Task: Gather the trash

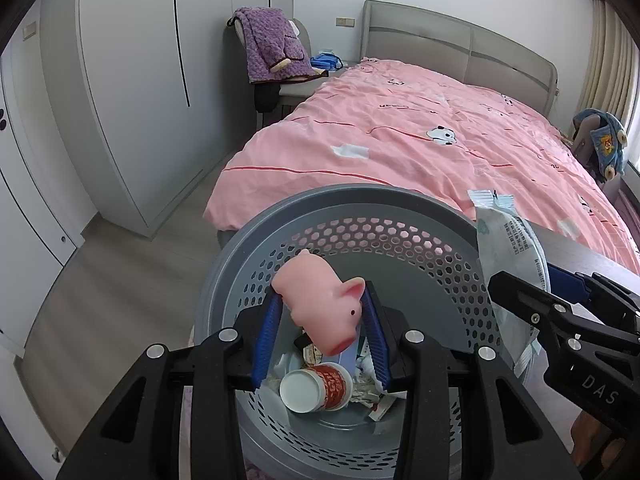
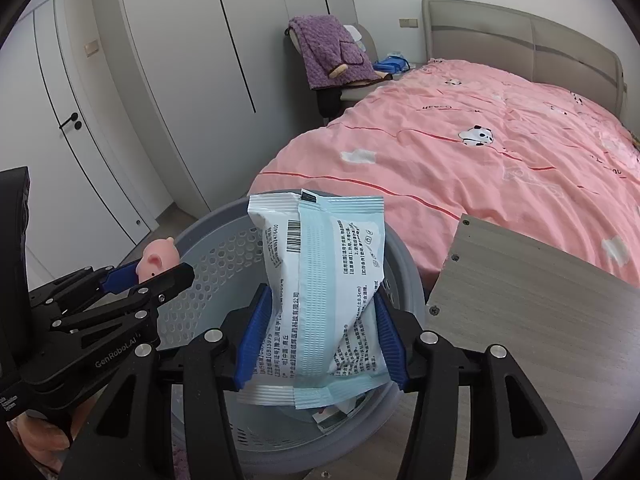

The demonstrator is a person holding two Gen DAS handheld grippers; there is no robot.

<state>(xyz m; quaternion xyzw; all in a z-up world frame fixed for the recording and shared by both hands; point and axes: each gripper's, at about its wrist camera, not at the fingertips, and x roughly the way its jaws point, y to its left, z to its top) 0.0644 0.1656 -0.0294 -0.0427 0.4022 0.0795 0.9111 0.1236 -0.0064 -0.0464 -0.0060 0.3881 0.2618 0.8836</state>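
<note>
Judging risk first: the bin (image 1: pixel 400 208) stands near the bed (image 1: pixel 440 128), and the tall packet (image 2: pixel 324 292) could catch its rim and fall outside. Right gripper (image 2: pixel 320 344) clamps the packet over the bin; left gripper (image 1: pixel 322 344), angled down, pinches the pig (image 1: pixel 324 304) above it.

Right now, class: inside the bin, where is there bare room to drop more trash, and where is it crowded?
The grey bin has bare floor at its near edge, below the paper cup. Farther in it is crowded: cup and crumpled wrappers. Above, the pink pig toy and white packet fill the opening.
</note>
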